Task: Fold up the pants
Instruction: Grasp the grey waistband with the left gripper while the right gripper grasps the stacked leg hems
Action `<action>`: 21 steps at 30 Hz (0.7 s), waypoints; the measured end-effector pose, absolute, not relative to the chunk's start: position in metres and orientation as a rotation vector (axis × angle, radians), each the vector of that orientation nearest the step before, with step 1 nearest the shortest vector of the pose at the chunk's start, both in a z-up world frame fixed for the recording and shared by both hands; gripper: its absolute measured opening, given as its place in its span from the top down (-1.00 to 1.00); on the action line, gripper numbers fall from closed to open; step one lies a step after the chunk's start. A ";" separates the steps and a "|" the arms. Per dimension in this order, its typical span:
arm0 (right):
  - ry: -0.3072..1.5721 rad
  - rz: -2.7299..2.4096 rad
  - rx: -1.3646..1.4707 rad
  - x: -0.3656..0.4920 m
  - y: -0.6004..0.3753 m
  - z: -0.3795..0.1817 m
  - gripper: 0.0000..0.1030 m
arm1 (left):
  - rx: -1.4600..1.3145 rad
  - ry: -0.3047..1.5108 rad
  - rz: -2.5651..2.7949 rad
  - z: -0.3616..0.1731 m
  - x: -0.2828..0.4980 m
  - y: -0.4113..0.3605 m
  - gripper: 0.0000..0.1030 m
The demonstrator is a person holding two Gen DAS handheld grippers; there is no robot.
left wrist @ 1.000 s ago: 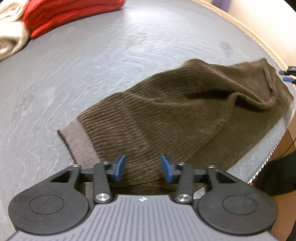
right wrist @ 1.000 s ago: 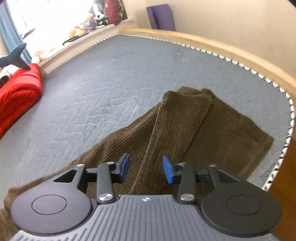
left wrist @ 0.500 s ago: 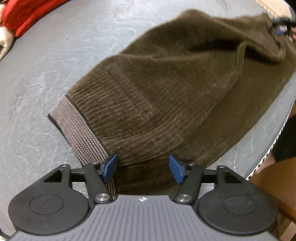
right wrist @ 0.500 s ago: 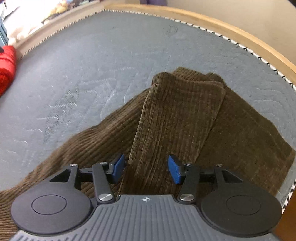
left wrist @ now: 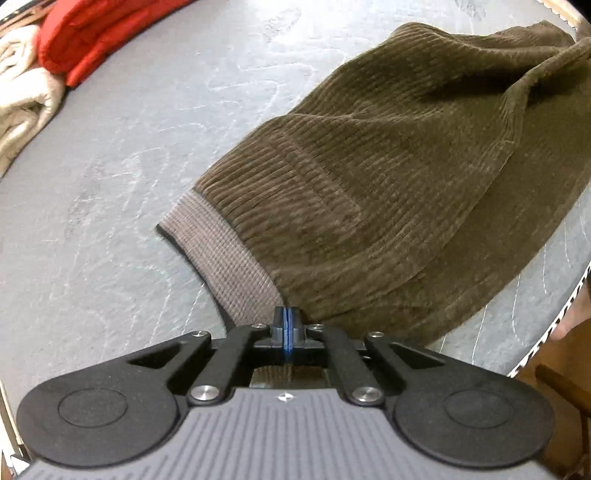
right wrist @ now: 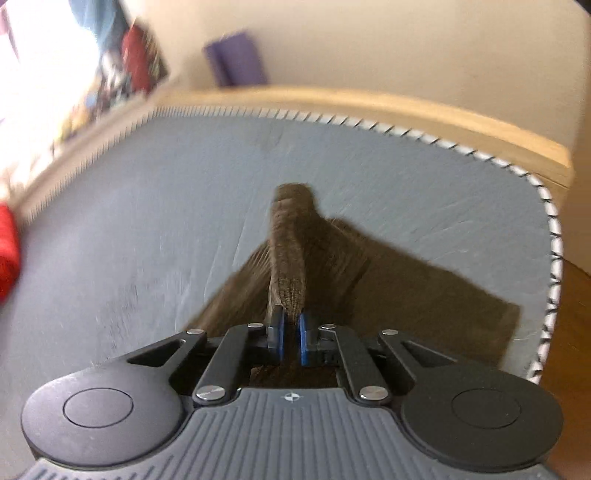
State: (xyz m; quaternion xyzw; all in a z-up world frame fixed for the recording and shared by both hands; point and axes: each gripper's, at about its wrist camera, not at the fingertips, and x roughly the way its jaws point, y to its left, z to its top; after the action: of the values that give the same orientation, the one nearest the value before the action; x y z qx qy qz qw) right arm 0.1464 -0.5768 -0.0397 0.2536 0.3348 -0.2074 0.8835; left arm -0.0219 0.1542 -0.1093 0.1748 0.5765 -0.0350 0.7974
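Here each hand-held gripper, left [left wrist: 286,326] and right [right wrist: 290,338], pinches the ribbed brown corduroy pants [left wrist: 388,177] on grey quilted mattress [left wrist: 129,155].

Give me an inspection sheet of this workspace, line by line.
Surface: grey quilted mattress, wooden frame along the edge.
Job's things: brown corduroy pants, spread out, partly lifted.
Clutter: red garment and cream garment, folded at the far edge.
Grippers: left gripper shut on the ribbed waistband; right gripper pinching a raised fold of the pants.
Cables: nothing seen.
Surroundings: purple rolled mat against the wall; blurred.
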 end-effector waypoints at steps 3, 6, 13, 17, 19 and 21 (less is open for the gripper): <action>0.702 -0.476 0.602 0.120 -0.597 -0.042 0.86 | 0.295 1.224 -0.064 -0.099 -0.033 0.170 1.00; 0.802 -0.490 0.679 0.105 -0.616 -0.063 0.82 | 0.136 1.209 -0.060 -0.090 -0.040 0.192 0.96; 0.787 -0.475 0.777 0.086 -0.644 -0.076 0.50 | -0.242 1.270 -0.135 -0.092 -0.028 0.192 0.00; 0.822 -0.459 0.839 0.093 -0.645 -0.085 0.14 | -0.144 1.318 -0.114 -0.105 -0.019 0.171 -0.39; 0.829 -0.461 0.846 0.097 -0.643 -0.093 0.13 | -0.177 1.334 -0.107 -0.108 -0.013 0.171 -0.40; 0.833 -0.477 0.851 0.099 -0.644 -0.096 0.11 | -0.227 1.352 -0.084 -0.113 -0.007 0.175 -0.40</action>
State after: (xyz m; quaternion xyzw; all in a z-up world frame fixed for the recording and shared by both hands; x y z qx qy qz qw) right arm 0.0994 -0.6444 -0.0962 0.3971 0.3885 -0.2224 0.8012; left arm -0.0066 0.1752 -0.1125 -0.1048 0.6242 -0.0387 0.7732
